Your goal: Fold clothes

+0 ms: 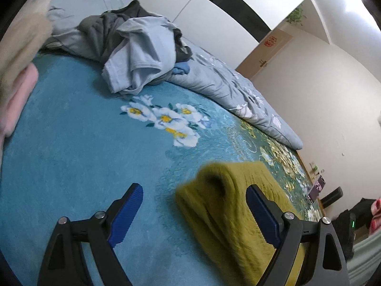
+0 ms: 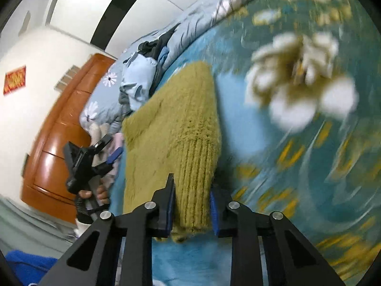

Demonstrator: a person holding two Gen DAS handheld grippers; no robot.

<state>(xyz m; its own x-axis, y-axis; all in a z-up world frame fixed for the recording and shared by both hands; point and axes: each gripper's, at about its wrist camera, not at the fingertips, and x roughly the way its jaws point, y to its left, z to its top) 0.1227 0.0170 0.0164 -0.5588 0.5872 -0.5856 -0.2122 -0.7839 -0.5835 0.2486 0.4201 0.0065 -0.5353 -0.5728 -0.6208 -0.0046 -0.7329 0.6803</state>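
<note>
Right tongs (image 2: 191,205) are clamped on the ribbed hem of the sweater (image 2: 173,124) on the bed (image 1: 71,131), left tongs (image 1: 194,212) released (holding nothing). Looks mid-fold; next the hem likely needs carrying across and laying flat.

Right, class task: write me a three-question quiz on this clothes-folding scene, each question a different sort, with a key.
1. True or false: the right gripper is closed on the green knitted sweater.
2. Multiple choice: the left gripper is (a) open with nothing gripped, (b) clamped on the pink fabric, (c) clamped on the quilt.
3. Short answer: what lies heaped at the far side of the blue floral blanket?

Key: 1 true; 2 a; 3 a pile of unfolded clothes, light blue and dark grey.
</note>
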